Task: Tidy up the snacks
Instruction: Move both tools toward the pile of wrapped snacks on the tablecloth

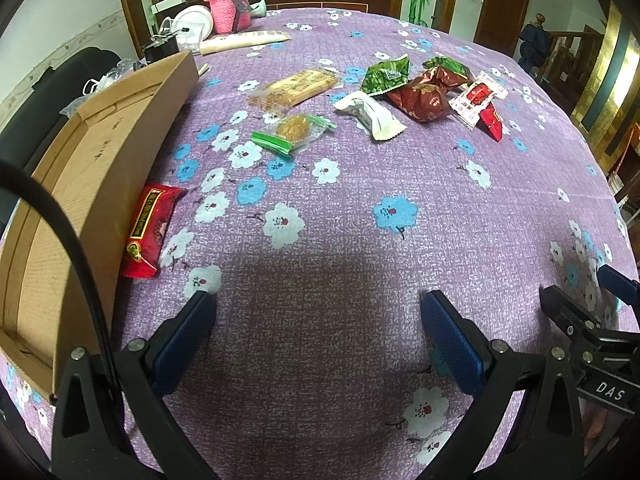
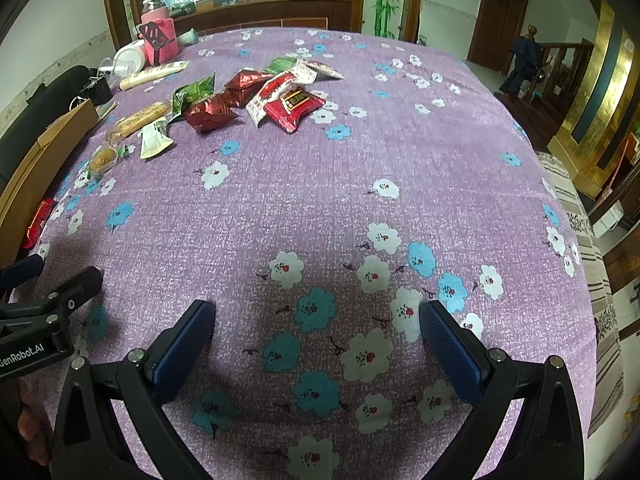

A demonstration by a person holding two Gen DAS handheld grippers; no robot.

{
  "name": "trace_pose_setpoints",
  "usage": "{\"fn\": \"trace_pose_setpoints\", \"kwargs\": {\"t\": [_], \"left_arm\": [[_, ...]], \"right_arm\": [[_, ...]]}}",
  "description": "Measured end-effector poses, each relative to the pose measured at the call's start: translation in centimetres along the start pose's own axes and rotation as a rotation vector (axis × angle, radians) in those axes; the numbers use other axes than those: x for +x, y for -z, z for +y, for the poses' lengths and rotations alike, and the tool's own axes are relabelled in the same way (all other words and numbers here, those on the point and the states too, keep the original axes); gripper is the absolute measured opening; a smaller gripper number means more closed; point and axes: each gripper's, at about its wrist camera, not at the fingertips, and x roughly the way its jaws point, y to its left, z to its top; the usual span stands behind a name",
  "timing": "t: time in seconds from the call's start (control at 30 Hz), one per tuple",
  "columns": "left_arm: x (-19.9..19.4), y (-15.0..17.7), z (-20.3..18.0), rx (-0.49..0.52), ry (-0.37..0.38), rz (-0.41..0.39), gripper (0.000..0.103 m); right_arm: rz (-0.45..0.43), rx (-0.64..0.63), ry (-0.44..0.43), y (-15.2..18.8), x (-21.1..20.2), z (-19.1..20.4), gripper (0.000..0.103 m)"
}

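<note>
Landmark: cardboard box (image 1: 116, 152), open, lying along the left edge of the purple flowered tablecloth (image 1: 360, 240).
Red packet (image 1: 150, 224): flat on the cloth, touching the box's long side, near end.
Left gripper (image 1: 318, 344): right of the box's near end, tilted down over bare cloth, jaws spread wide, nothing between the blue pads (image 1: 182, 344).
Round cake in clear wrapper with green ends (image 1: 294, 130): right of the box's middle, apart from it.
Long biscuit pack (image 1: 296, 86): right of the box's far end, just beyond the round cake.
White packet (image 1: 370, 114): further right of the box, beside the biscuit pack.
Green packet (image 1: 386, 74), dark red packets (image 1: 424, 98), red-and-white sachets (image 1: 478, 98): clustered well right of the box, touching or overlapping.
Pink knitted jar (image 1: 230, 4): beyond the box's far end.
Right gripper (image 2: 318, 344): farthest right from the box, over bare cloth, jaws fully apart, empty.
</note>
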Motion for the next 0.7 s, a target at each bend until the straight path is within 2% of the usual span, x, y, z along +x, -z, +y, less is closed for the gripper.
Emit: {"fn": "trace_pose_setpoints", "kwargs": {"t": [0.2,0.47,0.7], "left_arm": [[-1.0,-0.3,0.1,0.013,-0.006,-0.029,0.103],[-2.9,-2.1,0.7,-0.004,-0.003,-0.085,0.103],[-3.2,-2.5,0.7,-0.002,-0.015,-0.089,0.103]], "right_arm": [[0.003,0.041,-0.049,-0.5,-0.9,0.1,0.103],[-0.060,0.033,-0.060,-2.4,-3.3,0.3,0.103],[-0.074,0.035,-0.066,-3.2,-3.8,0.3,0.103]]}}
